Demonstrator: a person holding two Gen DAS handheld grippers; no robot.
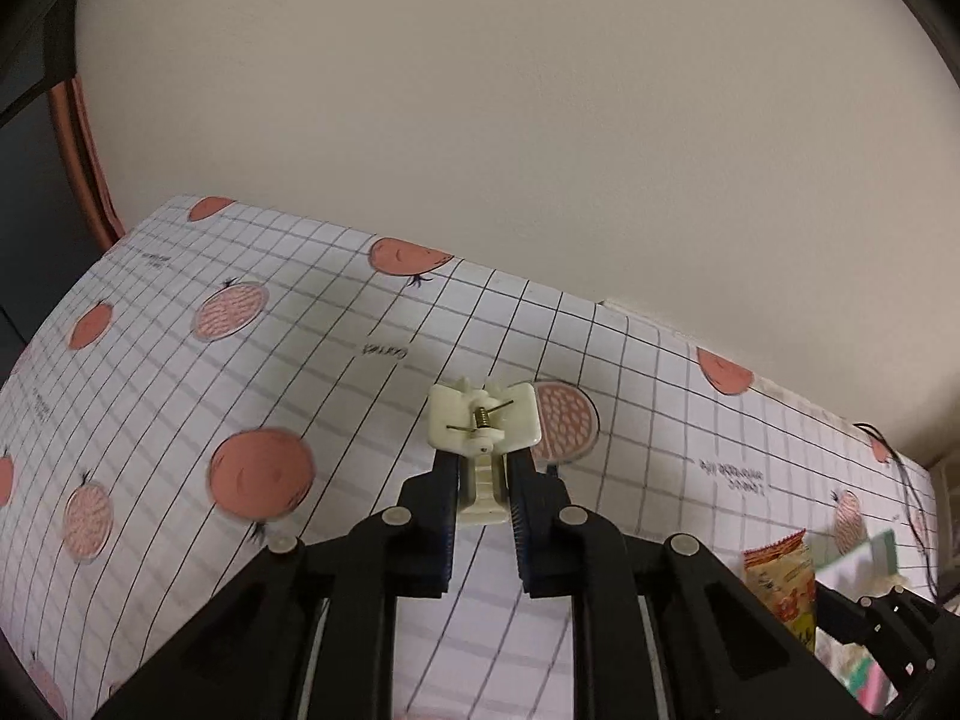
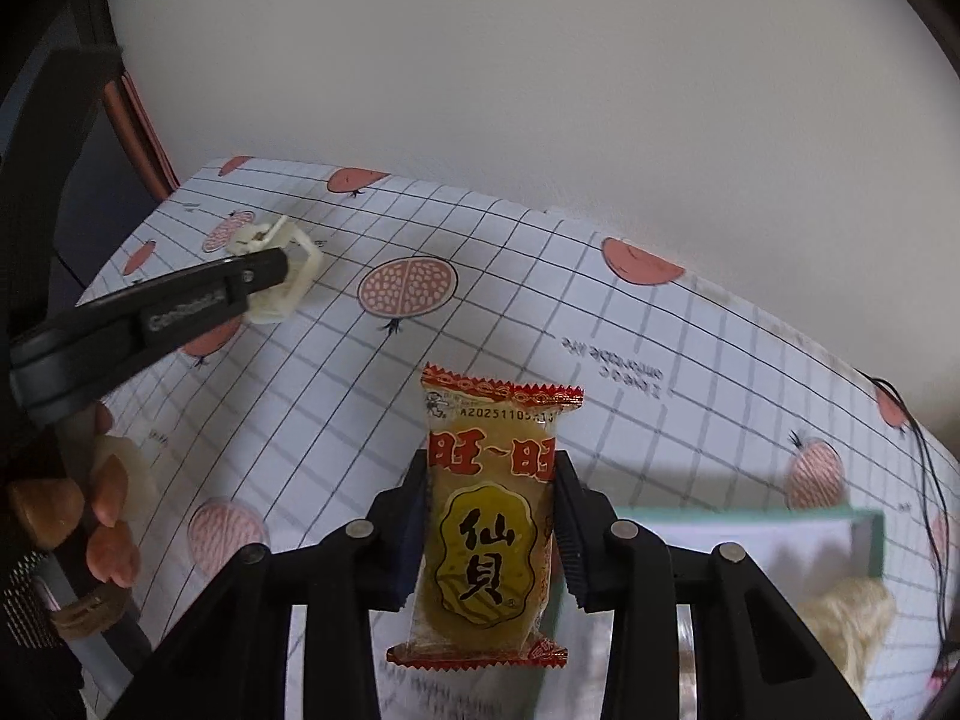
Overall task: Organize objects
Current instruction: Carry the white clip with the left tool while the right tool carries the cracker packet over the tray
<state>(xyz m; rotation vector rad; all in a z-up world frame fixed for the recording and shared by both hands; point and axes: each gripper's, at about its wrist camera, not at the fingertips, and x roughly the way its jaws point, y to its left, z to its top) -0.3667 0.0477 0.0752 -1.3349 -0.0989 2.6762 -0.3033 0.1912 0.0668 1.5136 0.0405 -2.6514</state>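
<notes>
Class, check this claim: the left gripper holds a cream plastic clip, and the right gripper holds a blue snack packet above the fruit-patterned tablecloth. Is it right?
Not quite: the snack packet in the right gripper is yellow with red ends, as the right wrist view shows. The left gripper does hold the cream plastic clip above the tablecloth.

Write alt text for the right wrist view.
The right gripper clamps a yellow snack packet upright above a grid-patterned tablecloth. At far left, the left gripper holds a white plastic clip.
</notes>
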